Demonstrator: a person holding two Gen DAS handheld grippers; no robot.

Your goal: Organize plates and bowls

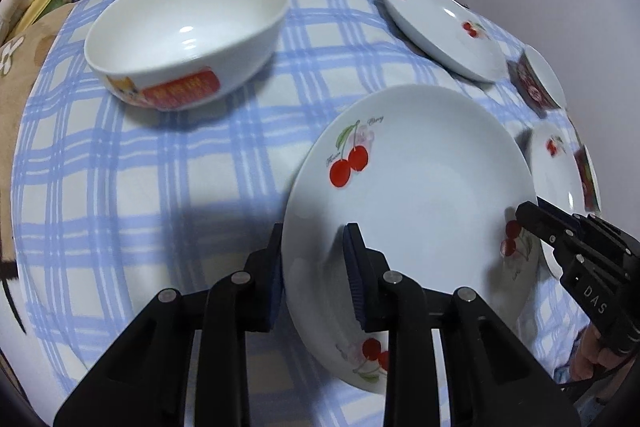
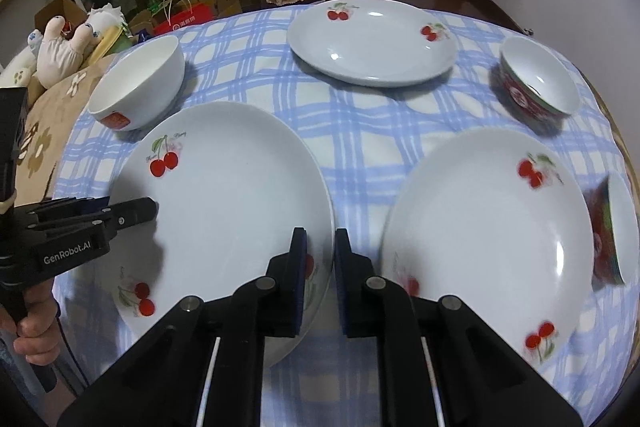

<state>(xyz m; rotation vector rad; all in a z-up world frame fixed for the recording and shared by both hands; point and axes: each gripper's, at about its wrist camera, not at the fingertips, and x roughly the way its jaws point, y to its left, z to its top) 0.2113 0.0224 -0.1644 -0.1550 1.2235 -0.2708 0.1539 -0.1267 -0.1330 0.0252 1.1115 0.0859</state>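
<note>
White cherry plate [image 2: 224, 195] between both hand-held grippers

Dim indoor light, soft shadows, glare spots, fisheye warp, edge blur

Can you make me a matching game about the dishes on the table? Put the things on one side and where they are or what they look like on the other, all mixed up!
Things:
1. big white bowl
2. small red-patterned bowl
3. cherry plate nearest the white bowl
4. tablecloth

Clues:
A. blue and white checks
B. its rim sits between the fingers of the left tongs and of the right tongs
C. on the right side of the table
D. on the left side, with a red label

Pairs: 1-D, 2-C, 3-B, 4-A
</note>
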